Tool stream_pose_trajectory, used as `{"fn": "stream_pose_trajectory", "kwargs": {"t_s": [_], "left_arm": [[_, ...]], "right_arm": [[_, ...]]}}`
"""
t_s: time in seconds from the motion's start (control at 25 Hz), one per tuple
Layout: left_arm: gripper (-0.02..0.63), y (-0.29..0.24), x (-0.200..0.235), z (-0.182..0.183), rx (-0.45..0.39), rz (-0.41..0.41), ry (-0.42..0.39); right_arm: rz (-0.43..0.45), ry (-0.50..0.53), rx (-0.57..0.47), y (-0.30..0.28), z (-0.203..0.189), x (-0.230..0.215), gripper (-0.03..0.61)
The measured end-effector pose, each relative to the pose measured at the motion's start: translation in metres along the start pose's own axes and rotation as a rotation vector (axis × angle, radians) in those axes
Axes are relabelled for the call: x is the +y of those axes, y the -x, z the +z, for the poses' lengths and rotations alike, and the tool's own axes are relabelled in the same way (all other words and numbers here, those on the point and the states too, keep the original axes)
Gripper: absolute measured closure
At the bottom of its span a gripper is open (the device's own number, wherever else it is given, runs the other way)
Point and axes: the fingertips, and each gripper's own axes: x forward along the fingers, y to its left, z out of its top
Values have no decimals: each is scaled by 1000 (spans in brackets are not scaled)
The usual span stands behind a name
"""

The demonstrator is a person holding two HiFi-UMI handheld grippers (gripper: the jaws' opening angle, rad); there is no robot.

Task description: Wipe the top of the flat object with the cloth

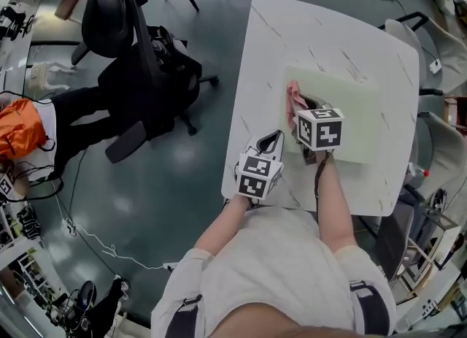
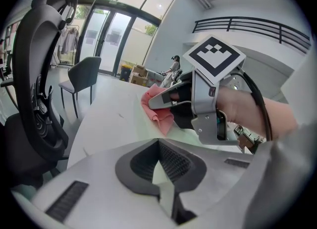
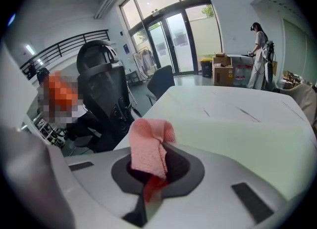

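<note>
A pale green flat board (image 1: 343, 114) lies on the white table (image 1: 263, 52). My right gripper (image 1: 301, 107) is shut on a pink cloth (image 1: 294, 100) over the board's left edge. In the right gripper view the cloth (image 3: 147, 146) bunches up out of the gripper (image 3: 153, 166), with the board (image 3: 247, 139) beyond. My left gripper (image 1: 271, 139) rests shut at the table's near left, just off the board, with nothing in it. From the left gripper view (image 2: 159, 146) I see the cloth (image 2: 157, 110) hanging from the right gripper (image 2: 166, 99).
A black office chair (image 1: 135, 37) draped with dark clothing stands left of the table, beside a seated person's legs (image 1: 80, 114). Cables trail over the floor. More chairs (image 1: 441, 150) stand on the right. A person (image 3: 258, 60) stands by cardboard boxes (image 3: 223, 74) far behind.
</note>
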Motion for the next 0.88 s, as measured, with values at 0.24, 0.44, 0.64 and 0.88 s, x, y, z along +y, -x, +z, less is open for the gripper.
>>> {"fn": "stream_pose_trajectory", "kwargs": {"t_s": [0.24,0.44,0.64,0.88], "left_arm": [[603,6,-1,-8,4,-9,7],[603,6,0,-7,-2,-10,9],[603,6,0,-7,1,-16,11],[603,4,0,-8,-5,-21,0]], "right_arm": [[-3,-2,1,-2,2,7,555],[-8,-6,-3,-2,3,8,555],[-4,-6,-2,1,-2,12,555],[-8,-3,-4,6,-14,18,555]]}}
